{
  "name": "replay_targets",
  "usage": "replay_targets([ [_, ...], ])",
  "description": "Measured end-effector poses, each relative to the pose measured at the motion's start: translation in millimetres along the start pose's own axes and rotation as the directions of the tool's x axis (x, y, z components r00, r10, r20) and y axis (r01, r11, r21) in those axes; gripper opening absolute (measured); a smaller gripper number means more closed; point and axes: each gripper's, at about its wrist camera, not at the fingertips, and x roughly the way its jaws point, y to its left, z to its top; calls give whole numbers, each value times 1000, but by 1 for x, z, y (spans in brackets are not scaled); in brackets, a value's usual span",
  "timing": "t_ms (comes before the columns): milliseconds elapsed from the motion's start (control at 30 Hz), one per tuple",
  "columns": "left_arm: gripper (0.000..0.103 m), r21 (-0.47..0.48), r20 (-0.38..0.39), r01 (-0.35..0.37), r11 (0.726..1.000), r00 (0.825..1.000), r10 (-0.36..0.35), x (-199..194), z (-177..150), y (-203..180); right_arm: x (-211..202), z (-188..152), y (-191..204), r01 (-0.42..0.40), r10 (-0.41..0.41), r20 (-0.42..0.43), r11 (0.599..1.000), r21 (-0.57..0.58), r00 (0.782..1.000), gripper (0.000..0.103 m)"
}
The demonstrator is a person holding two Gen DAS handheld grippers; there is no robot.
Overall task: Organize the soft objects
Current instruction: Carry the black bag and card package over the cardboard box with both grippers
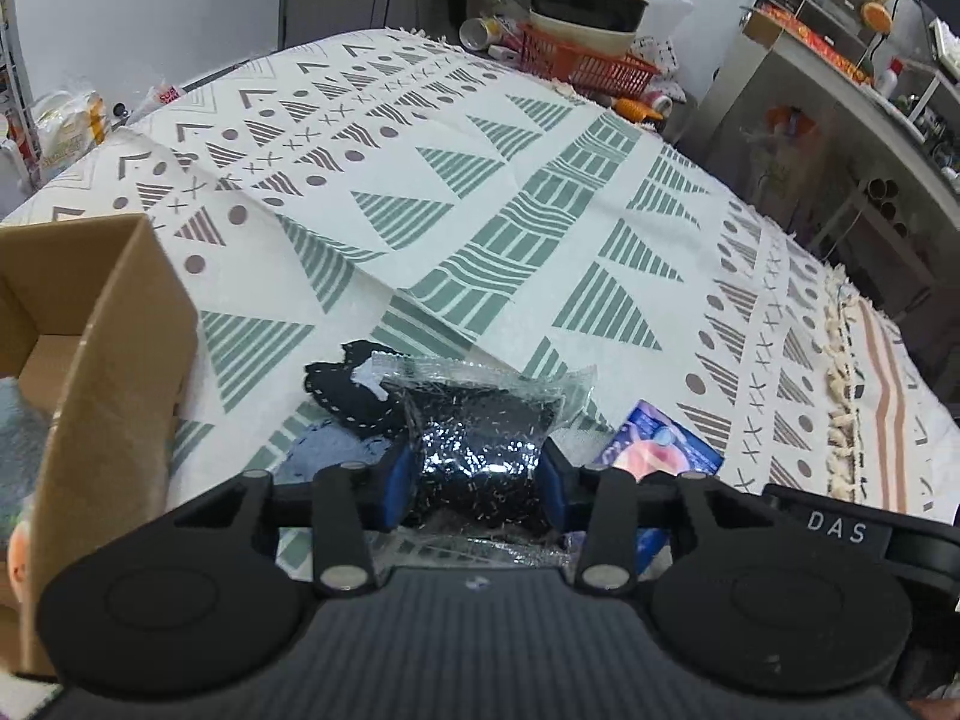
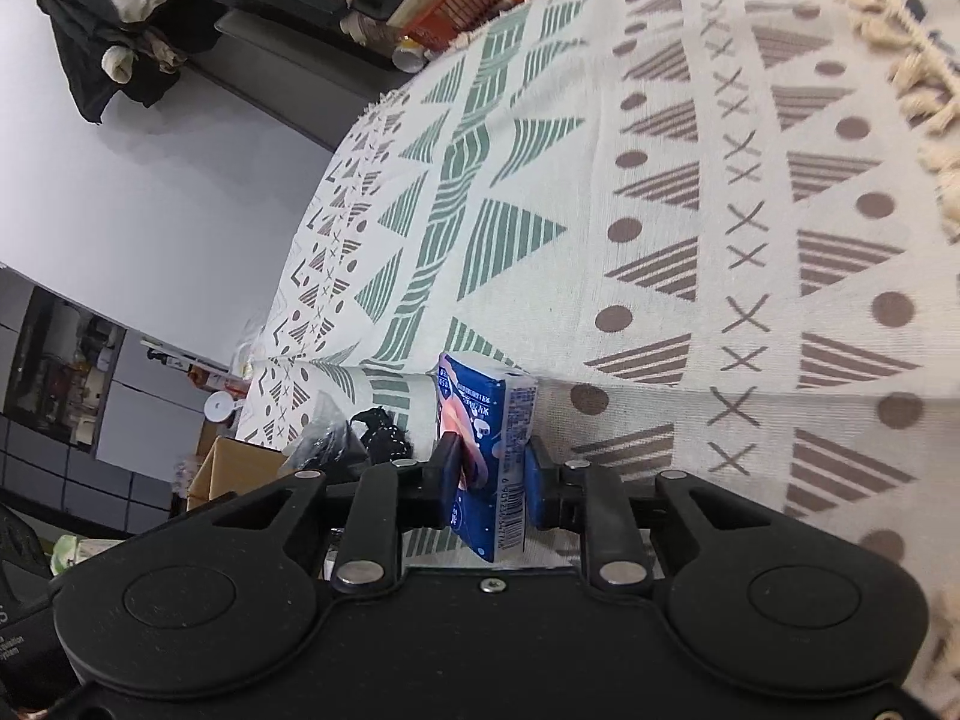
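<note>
Left fingers (image 1: 477,480): pinching a black glittery pouch in clear crinkly plastic (image 1: 480,450) at its waist; it dents, so soft, light, wrapper likely slippery.
Right fingers (image 2: 489,474): clamped on the narrow sides of a small blue printed tissue pack (image 2: 486,450); light, squashy.
Nearby: black stitched felt piece (image 1: 348,396) just beyond the pouch.
Box: open brown cardboard box (image 1: 114,360), near left.
Surface: cream cloth with green and brown triangles (image 1: 540,210).
Room: cluttered shelves far right.

The cardboard box (image 1: 102,360) runs off the left edge of the left wrist view, and the grey thing inside it (image 1: 21,432) is too cut off to identify. The blue tissue pack (image 1: 666,441) is partly hidden behind the fingers (image 1: 555,489). Its small print (image 2: 516,420) is unreadable in the right wrist view.
</note>
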Motion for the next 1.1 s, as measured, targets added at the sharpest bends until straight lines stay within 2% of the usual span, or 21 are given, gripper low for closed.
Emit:
replay_targets([
  [267,42,-4,6,24,1000,1000,-24,-23,-3,6,-26,-7,19,68,-65,62,996,-53,996,22],
  [733,42,-26,70,77,997,995,-75,-78,2,26,-66,-14,74,64,-42,146,986,-152,988,22],
  [1100,42,-58,124,97,994,988,-90,-104,11,52,-68,-26,116,71,-35,168,974,-216,985,22],
])
